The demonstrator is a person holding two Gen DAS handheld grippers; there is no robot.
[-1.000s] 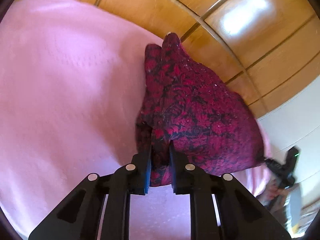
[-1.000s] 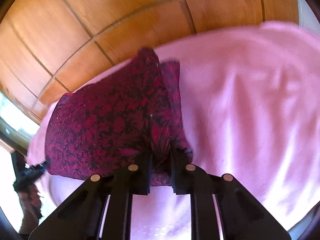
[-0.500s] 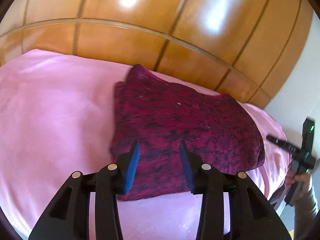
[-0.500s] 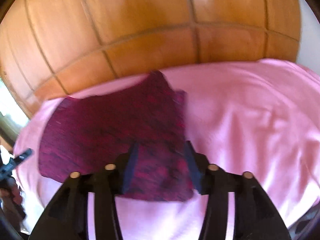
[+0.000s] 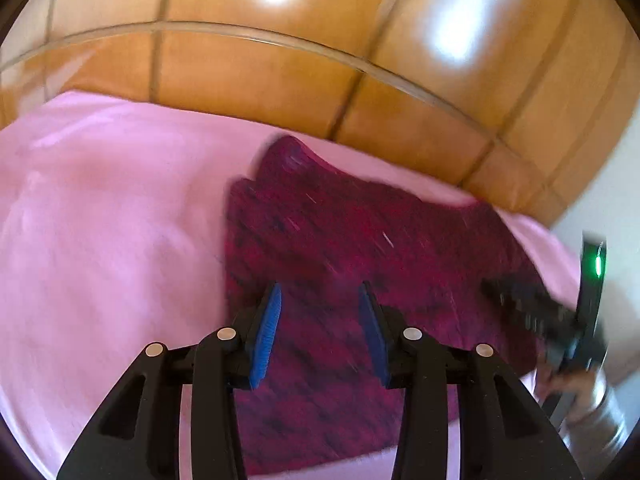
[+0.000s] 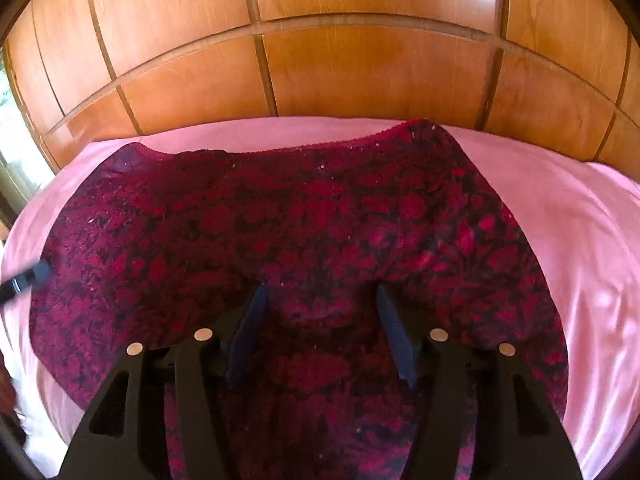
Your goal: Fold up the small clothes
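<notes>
A dark red garment with a black floral pattern point(image 5: 360, 232) lies spread flat on the pink sheet point(image 5: 100, 220). My left gripper point(image 5: 320, 286) hovers over its near edge, open, with nothing between the blue pads. In the right wrist view the same garment point(image 6: 300, 208) fills the middle, lace-trimmed edge at the far side. My right gripper point(image 6: 321, 287) hangs above it, jaws opening, pads apart from the cloth. The right tool's black frame point(image 5: 560, 320) shows blurred at the garment's right end, held by a hand point(image 5: 568, 384).
A glossy wooden panelled headboard point(image 6: 360, 72) rises right behind the sheet's far edge. Bare pink sheet point(image 6: 580, 220) stretches to the right of the garment, and more of it lies to the left in the left wrist view. A bright window sits at the far left point(image 6: 12, 160).
Both grippers were shut on a bunched fold of the garment; they have opened, let go and drawn back. The garment now lies flat and spread out.
</notes>
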